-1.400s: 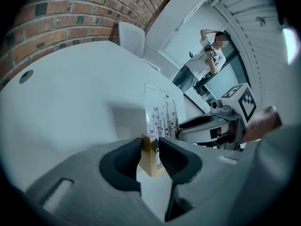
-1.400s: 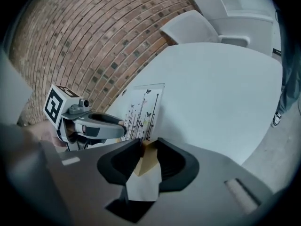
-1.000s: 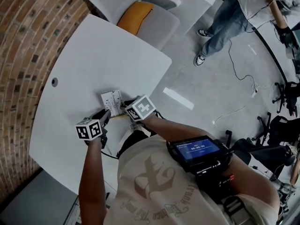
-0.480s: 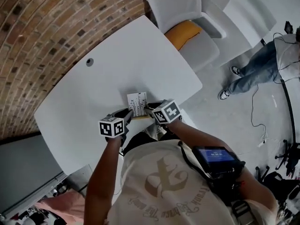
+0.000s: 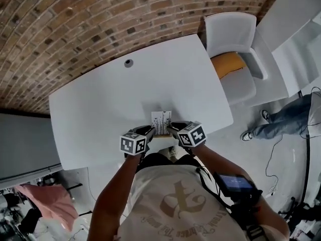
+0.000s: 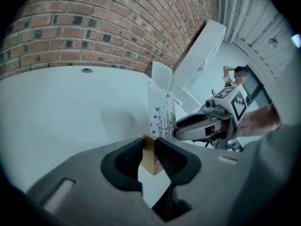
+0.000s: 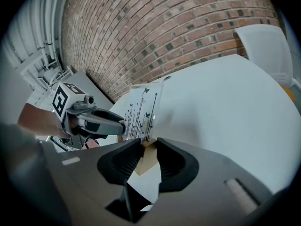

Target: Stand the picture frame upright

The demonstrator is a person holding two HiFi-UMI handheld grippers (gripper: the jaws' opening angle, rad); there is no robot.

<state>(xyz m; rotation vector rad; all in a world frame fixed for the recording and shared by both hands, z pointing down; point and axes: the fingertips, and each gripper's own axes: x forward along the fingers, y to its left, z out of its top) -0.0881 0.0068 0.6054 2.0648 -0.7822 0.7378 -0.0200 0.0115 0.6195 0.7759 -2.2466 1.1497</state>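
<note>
— Where's the frame?
— At the tabletop's near edge, right in front of the person, standing close to upright.
— And the tools?
— The left tool is clamped on the frame's tan bottom edge from one side. The right tool pinches that same edge from the other.
— Farther out?
— A chair by the far corner, and a brick wall behind.

Right gripper clamps picture frame, tan edge; white table.
</note>
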